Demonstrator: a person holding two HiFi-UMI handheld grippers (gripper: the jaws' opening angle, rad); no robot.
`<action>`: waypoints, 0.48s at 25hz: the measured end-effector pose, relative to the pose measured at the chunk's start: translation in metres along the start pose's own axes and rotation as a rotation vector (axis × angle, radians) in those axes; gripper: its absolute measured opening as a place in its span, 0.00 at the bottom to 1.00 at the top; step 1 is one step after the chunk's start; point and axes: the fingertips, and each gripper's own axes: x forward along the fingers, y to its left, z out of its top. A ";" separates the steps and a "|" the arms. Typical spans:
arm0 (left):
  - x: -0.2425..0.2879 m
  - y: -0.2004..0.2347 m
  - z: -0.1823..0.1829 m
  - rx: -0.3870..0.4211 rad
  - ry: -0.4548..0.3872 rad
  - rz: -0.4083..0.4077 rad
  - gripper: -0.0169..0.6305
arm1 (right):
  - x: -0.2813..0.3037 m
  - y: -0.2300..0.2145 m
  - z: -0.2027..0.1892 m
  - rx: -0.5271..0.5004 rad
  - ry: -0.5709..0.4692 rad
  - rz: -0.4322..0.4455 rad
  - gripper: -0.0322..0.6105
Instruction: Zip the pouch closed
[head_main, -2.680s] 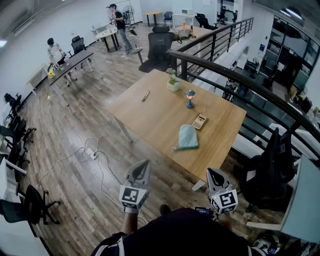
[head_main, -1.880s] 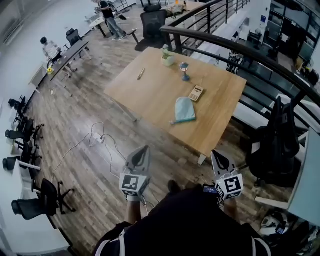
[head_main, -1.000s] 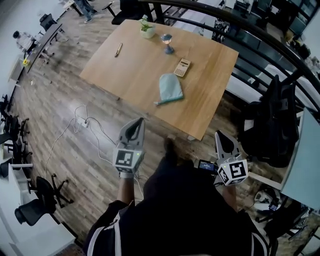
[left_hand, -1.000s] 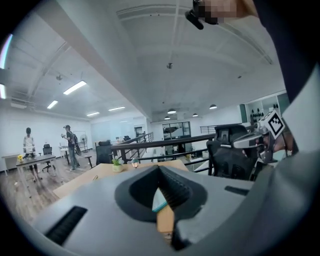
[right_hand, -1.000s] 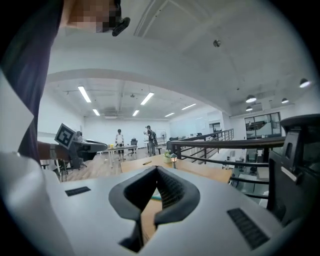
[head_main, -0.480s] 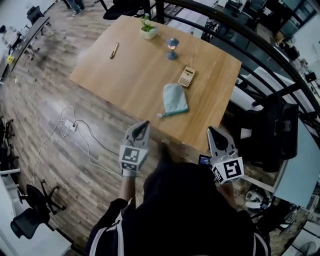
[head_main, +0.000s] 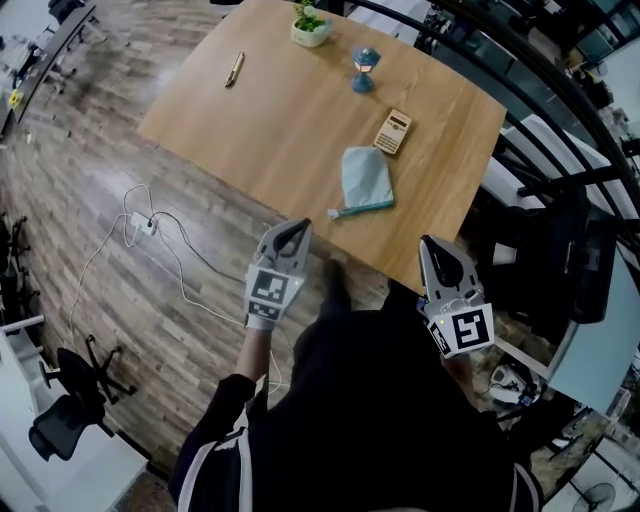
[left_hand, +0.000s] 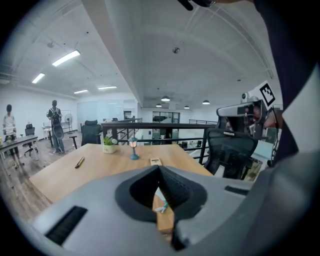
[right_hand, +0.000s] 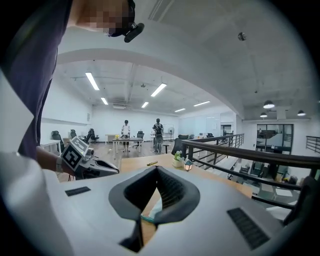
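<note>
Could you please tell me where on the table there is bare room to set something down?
The widest bare patch of the table lies between the pen and the pouch, down to the near edge. The other side is crowded: the plant pot, small lamp and calculator run in a line toward the pouch.

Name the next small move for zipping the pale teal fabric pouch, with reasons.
Probably reach both forward to the teal pouch: it lies untouched by the wooden table's near edge, while the left gripper and right gripper hang short, shut.
</note>
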 end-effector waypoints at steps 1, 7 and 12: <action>0.002 -0.001 0.002 0.001 -0.001 0.007 0.03 | 0.000 -0.003 0.000 0.002 -0.006 0.009 0.07; 0.014 -0.019 0.014 0.048 0.027 0.022 0.03 | -0.007 -0.025 -0.004 0.019 -0.027 0.049 0.07; 0.024 -0.026 -0.003 0.175 0.102 -0.050 0.03 | -0.021 -0.034 -0.010 0.033 -0.022 -0.001 0.07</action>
